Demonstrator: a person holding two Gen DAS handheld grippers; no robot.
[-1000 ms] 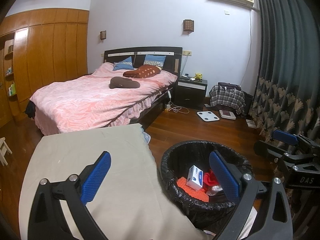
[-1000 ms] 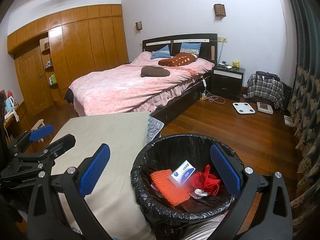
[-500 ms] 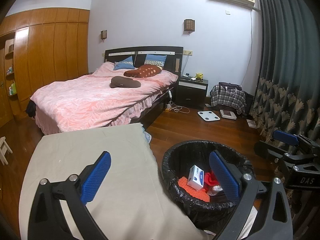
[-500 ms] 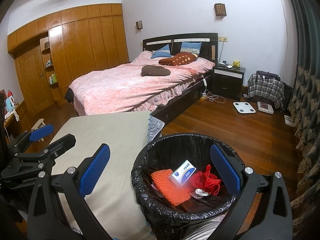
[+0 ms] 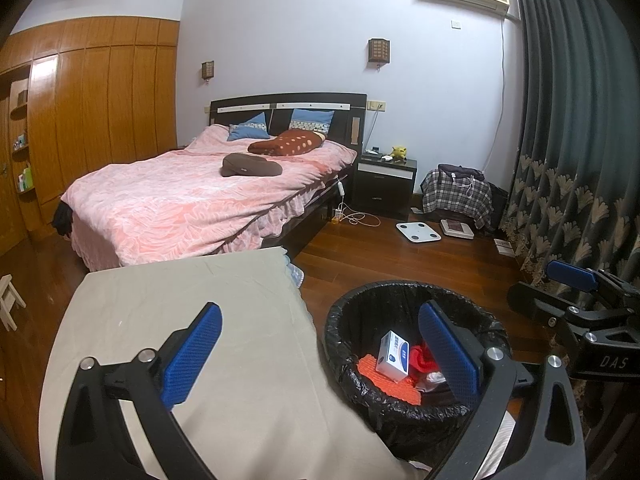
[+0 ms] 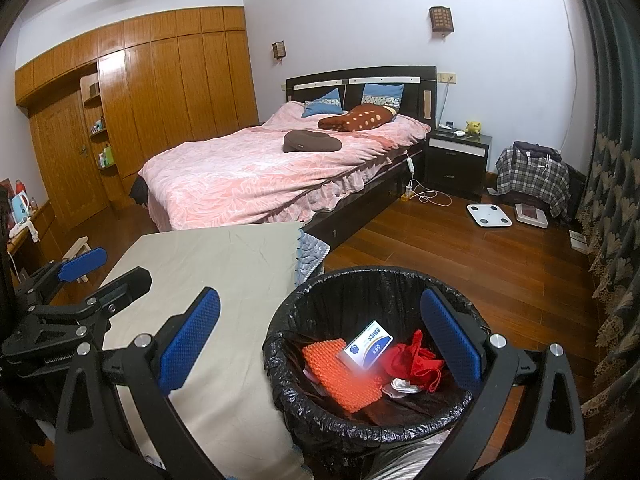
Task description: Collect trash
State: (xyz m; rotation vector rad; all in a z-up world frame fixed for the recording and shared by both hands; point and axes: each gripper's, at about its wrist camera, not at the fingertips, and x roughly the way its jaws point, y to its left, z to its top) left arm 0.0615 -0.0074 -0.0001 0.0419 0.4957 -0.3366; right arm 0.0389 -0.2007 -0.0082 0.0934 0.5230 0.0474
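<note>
Above the bin (image 6: 372, 416), both tools (image 5: 320, 356) (image 6: 320, 344) stay spread apart — empty, nothing changed.

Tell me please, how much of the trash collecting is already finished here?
Done: the bin with its black liner already holds a white and blue box, an orange knitted piece and a red cloth. In hand: nothing; left gripper and right gripper are both open. Left: no loose trash shows on the beige cloth, so collecting looks nearly complete.

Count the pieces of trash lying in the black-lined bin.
4 visible: orange knit pad at left, white-blue box leaning mid, red cloth at right, small white scrap in front. More may lie hidden beneath.
</note>
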